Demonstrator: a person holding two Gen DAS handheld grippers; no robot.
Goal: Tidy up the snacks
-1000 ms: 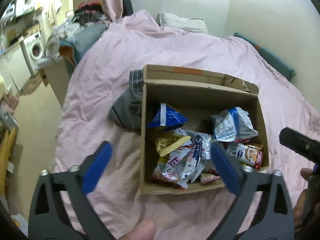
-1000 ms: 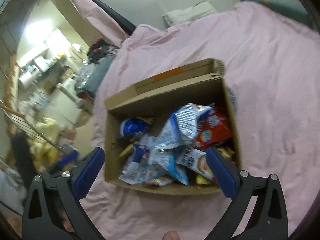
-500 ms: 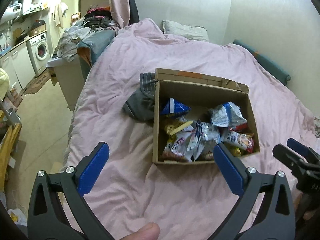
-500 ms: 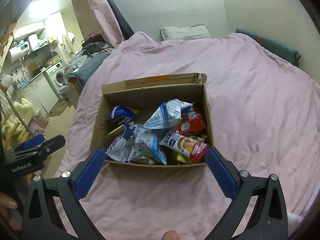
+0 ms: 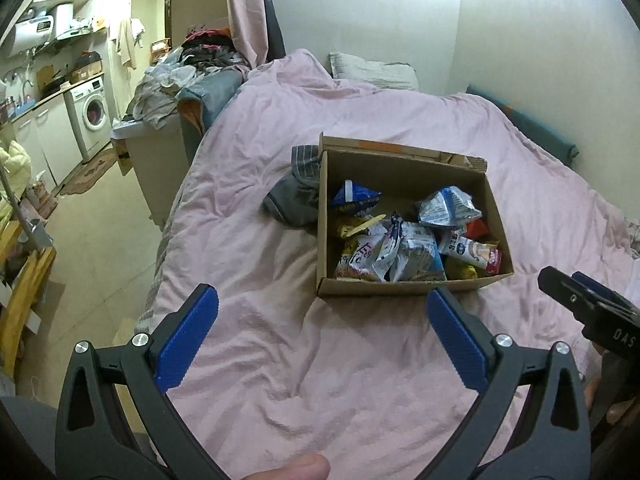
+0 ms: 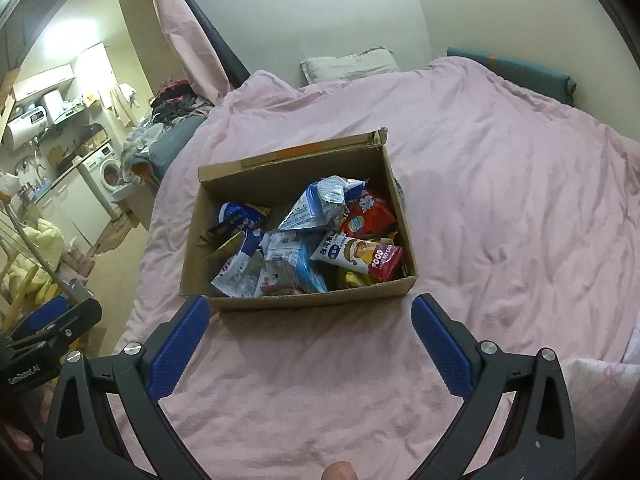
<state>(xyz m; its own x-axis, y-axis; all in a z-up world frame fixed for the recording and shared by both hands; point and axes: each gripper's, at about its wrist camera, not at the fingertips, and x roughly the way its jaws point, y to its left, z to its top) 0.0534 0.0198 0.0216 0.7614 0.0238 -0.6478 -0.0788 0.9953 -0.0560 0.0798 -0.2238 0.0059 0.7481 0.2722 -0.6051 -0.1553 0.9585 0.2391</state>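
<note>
An open cardboard box (image 5: 400,286) (image 6: 296,300) sits on a pink bedspread (image 5: 280,360) (image 6: 500,220). Several snack packets fill it: a blue-white pouch (image 6: 320,204), a red bag (image 6: 370,216), a dark blue bag (image 5: 354,198), a white bar wrapper with a red end (image 6: 356,254). My left gripper (image 5: 322,316) hangs open above bare bedspread, short of the box's near wall. My right gripper (image 6: 310,320) is open too, just before the same wall. Nothing is between either pair of fingers. Each gripper shows at the edge of the other's view.
A grey garment (image 5: 294,196) lies against the box's left side. A pillow (image 6: 348,64) and a teal bolster (image 6: 516,72) lie along the far wall. Left of the bed are a clothes-heaped cabinet (image 5: 160,132), a washing machine (image 5: 94,114) and open floor (image 5: 92,232).
Both grippers have pulled back and up from over the box, which now looks smaller and farther off. Both stay open and hold nothing.
</note>
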